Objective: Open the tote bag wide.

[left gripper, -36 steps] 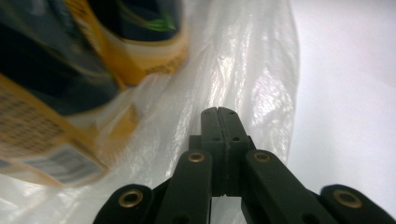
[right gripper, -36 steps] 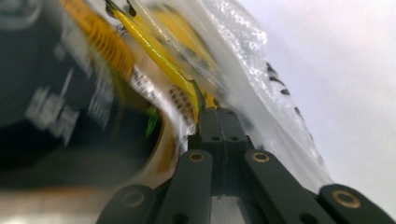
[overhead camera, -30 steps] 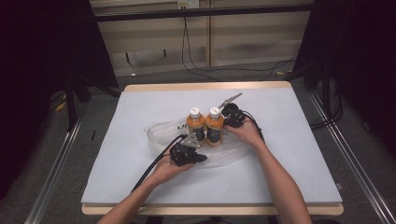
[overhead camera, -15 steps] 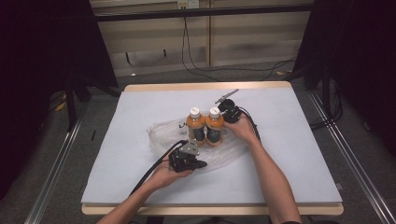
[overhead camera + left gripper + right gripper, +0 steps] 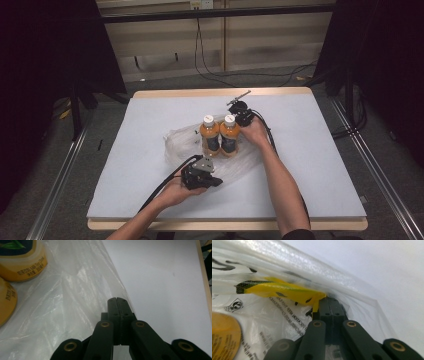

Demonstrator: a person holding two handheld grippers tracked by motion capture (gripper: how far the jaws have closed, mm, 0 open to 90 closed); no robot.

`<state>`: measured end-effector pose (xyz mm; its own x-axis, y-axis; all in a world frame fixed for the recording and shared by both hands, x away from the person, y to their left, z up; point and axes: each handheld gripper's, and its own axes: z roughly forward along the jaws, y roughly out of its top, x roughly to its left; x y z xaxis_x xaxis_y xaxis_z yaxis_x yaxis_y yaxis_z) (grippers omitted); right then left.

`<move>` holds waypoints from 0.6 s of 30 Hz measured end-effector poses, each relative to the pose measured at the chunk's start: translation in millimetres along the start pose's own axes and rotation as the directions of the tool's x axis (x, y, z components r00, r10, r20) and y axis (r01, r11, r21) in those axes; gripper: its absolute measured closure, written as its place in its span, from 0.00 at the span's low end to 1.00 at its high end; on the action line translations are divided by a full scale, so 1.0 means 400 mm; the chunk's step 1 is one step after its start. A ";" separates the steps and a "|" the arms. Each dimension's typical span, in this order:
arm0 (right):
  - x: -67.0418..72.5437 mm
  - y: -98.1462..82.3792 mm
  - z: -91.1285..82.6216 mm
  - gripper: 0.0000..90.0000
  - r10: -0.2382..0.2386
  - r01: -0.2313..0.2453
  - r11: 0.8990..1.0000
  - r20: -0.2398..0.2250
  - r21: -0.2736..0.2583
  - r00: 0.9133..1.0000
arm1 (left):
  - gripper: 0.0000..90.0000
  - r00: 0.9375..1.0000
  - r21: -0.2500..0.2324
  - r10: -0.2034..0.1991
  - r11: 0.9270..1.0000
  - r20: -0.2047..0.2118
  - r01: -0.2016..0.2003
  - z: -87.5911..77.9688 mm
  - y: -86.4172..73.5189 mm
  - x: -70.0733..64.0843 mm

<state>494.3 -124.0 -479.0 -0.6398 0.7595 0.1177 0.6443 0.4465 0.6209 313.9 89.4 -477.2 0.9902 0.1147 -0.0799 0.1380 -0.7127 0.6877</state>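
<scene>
Surface: a white-topped table (image 5: 125, 165) with a pale wooden edge, standing in a dim room with cables trailing along the back wall.

Item 1: a clear plastic bag (image 5: 182, 145), lying crumpled near the table's middle, spreading under and around two bottles.

Item 2: two orange drink bottles (image 5: 220, 136) with white caps, standing upright, side by side and touching, on the bag.

Item 3: left gripper (image 5: 117, 301), lying at the bag's near edge; its jaws are pressing together on the film's rim.

Item 4: right gripper (image 5: 329, 301), sitting just beside the right bottle at the bag's far side; its jaws are pinching the printed film.
</scene>
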 end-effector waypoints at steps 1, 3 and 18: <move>0.000 0.000 0.000 1.00 0.000 0.000 1.000 0.000 0.000 1.000 | 1.00 1.000 0.000 0.000 1.000 0.000 0.000 0.000 0.000 0.000; 0.000 0.002 0.002 1.00 -0.001 0.001 1.000 0.013 -0.001 1.000 | 1.00 1.000 0.011 0.010 1.000 0.007 -0.010 -0.001 0.001 -0.008; -0.006 0.009 -0.002 1.00 0.031 -0.030 0.999 0.023 -0.014 0.999 | 1.00 0.999 -0.018 -0.020 1.000 0.036 0.021 -0.006 -0.007 -0.005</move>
<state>498.0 -124.7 -476.5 -0.6099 0.7835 0.1189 0.6575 0.4166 0.6278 311.3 92.7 -477.4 0.9873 0.1045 -0.1196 0.1585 -0.6978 0.6985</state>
